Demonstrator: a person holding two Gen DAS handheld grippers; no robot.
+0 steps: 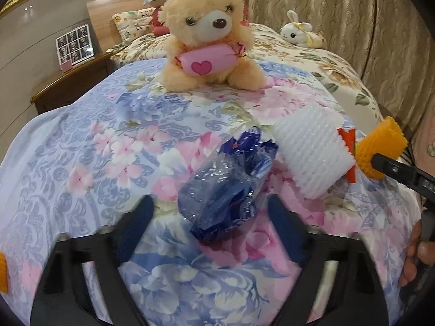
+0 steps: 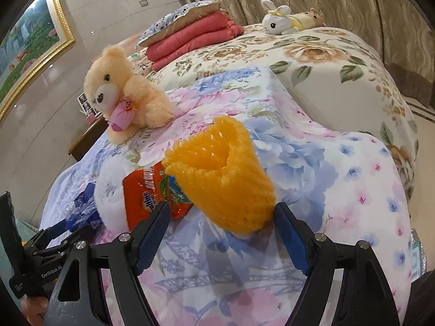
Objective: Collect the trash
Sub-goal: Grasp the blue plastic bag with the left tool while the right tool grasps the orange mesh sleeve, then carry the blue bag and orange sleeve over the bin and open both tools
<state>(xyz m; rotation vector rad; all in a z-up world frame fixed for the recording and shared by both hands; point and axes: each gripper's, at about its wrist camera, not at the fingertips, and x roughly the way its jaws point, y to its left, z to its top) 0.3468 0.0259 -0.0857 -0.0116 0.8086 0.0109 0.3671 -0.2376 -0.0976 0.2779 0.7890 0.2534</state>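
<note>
The bed [image 1: 312, 62] carries it all, a flowered quilt [image 1: 89, 141] spread across its near end. A teddy bear [image 1: 209, 35] sits at the quilt's far edge, well clear of the trash, so likely no target. Nearer lie a white foam sleeve [image 1: 307, 149], an orange foam net [image 2: 220, 174] on the right, an orange wrapper [image 2: 146, 190] between them, and a crumpled blue wrapper [image 1: 228, 184] leftmost. The left tool [image 1: 209, 212] straddles the blue wrapper, jaws apart, gripping nothing. The right tool [image 2: 223, 217] gapes around the net's near end, not pinching yet.
</note>
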